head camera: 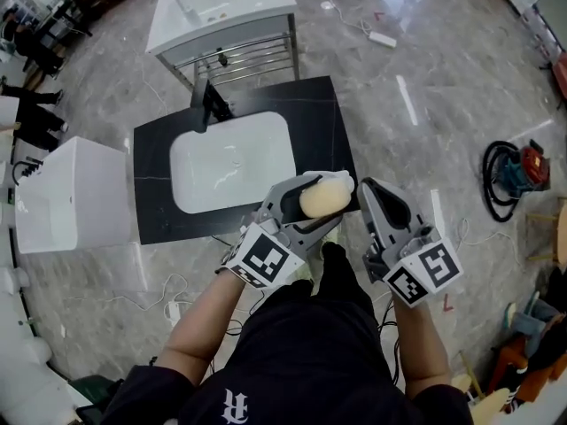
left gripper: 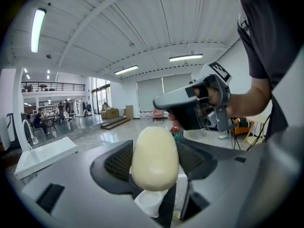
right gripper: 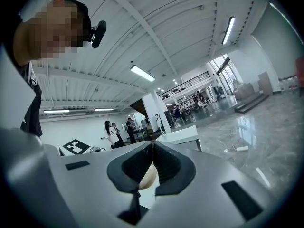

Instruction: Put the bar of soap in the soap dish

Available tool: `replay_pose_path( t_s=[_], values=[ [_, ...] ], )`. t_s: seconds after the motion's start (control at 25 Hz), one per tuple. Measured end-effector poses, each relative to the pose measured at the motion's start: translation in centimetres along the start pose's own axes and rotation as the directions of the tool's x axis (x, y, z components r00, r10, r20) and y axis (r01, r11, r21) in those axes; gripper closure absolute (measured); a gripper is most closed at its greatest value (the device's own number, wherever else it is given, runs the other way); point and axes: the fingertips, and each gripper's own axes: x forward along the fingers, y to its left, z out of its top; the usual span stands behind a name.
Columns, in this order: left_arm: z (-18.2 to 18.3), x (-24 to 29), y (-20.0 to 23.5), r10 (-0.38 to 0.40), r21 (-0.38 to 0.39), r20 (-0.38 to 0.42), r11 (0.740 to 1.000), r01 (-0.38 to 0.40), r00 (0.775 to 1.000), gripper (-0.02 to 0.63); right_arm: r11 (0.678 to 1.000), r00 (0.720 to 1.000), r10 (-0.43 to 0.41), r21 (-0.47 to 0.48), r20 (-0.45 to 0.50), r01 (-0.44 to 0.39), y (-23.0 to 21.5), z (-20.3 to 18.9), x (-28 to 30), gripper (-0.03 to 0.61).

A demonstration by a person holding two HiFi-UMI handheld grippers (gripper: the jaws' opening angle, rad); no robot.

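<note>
A person stands by a black counter (head camera: 326, 113) on the shiny grey floor (head camera: 425, 78). A white sink (head camera: 232, 162) is set in the counter, with a black tap (head camera: 211, 104) at its far side.

The person holds a tool in each hand. The left gripper (head camera: 330, 187) squeezes the bar of soap (head camera: 324, 197) tight between its two jaws. The soap is pale yellow and round like an egg. It is up in the air, over the near right edge of the counter, just right of the sink. In the left gripper view the soap (left gripper: 155, 158) stands up between the dark jaw pads, and both pads press on its sides.

The right gripper (head camera: 379, 193) is just to the right of the soap, close to it. Its jaws are pressed together with nothing in them (right gripper: 152, 148). A bit of the soap (right gripper: 148, 177) peeks out behind them.

Far behind the counter stands a white washstand (head camera: 221, 7). A white box (head camera: 71, 193) sits to the left. A red machine with a black hose (head camera: 514, 173) lies on the floor at the right.
</note>
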Motion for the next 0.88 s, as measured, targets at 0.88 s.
replay_pose_path(
  t_s=[0.88],
  values=[
    [-18.1,10.9,1.5,-0.196,0.043,-0.376,0.973,0.229,0.905,0.328,0.986,0.996,-0.031,0.159,-0.078,0.043,-13.5,-7.2,3.7,0.571]
  ],
)
